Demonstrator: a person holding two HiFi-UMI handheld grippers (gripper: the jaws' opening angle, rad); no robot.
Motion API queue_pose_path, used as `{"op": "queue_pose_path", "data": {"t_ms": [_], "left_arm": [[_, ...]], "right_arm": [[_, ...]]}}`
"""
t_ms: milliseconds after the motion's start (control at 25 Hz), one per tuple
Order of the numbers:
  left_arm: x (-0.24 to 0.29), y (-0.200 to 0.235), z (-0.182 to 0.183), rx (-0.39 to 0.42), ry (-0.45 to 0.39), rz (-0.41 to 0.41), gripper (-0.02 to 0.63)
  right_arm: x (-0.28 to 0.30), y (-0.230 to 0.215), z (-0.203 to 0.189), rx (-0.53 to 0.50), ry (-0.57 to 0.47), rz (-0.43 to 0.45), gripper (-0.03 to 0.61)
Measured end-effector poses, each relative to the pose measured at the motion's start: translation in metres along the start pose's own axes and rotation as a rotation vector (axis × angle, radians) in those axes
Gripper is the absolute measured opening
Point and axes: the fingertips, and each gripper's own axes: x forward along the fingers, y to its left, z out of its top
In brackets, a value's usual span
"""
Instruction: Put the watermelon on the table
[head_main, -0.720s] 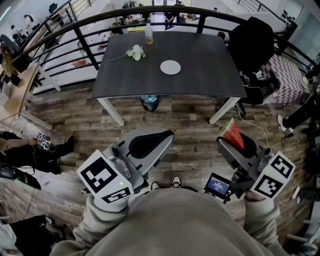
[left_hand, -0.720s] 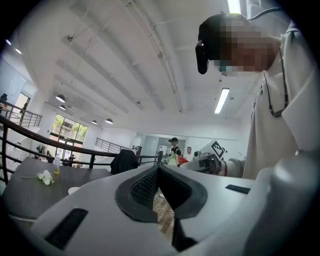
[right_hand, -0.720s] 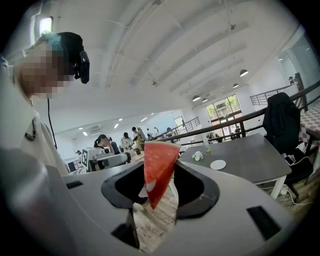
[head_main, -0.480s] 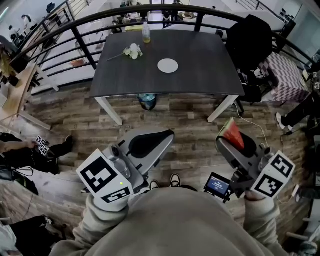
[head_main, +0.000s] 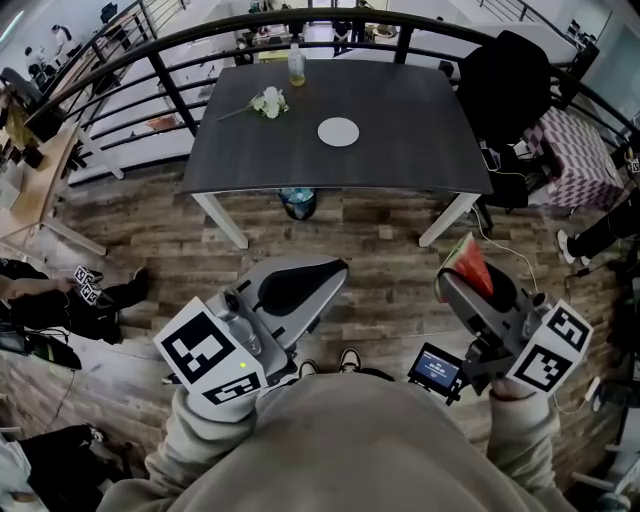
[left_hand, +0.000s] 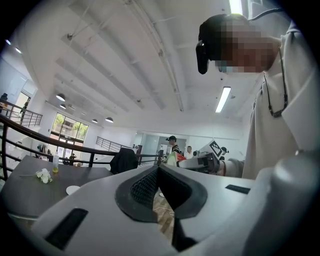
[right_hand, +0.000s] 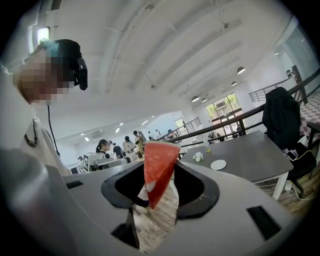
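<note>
R gripper (head_main: 452, 285) clamps watermelon slice (head_main: 468, 268) upright to carry it to bench (head_main: 400, 160), well ahead; L gripper (head_main: 335, 272) jaws together, empty.

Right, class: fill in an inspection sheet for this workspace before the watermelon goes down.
Surface: dark table, ahead across the wood floor.
Job's things: watermelon slice, off the table, in the right gripper.
Clutter: white plate, flowers and bottle on the table.
Grippers: left gripper shut, empty; right gripper shut on the slice.
Cables: white cable on the floor by a table leg.
Surroundings: black railing; black chair beside the table.
</note>
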Motion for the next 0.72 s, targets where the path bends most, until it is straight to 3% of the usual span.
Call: {"op": "queue_pose_path", "data": {"t_ms": [440, 720], "left_arm": [[0.037, -0.004, 0.0, -0.005, -0.03, 0.022, 0.005], [0.064, -0.021, -0.016, 0.002, 0.025, 0.019, 0.005]], "right_arm": [[-0.016, -0.036, 0.01, 0.006, -0.013, 0.029, 0.189], [-0.042, -0.061, 0.004, 0.026, -0.017, 0.043, 0.189]]}}
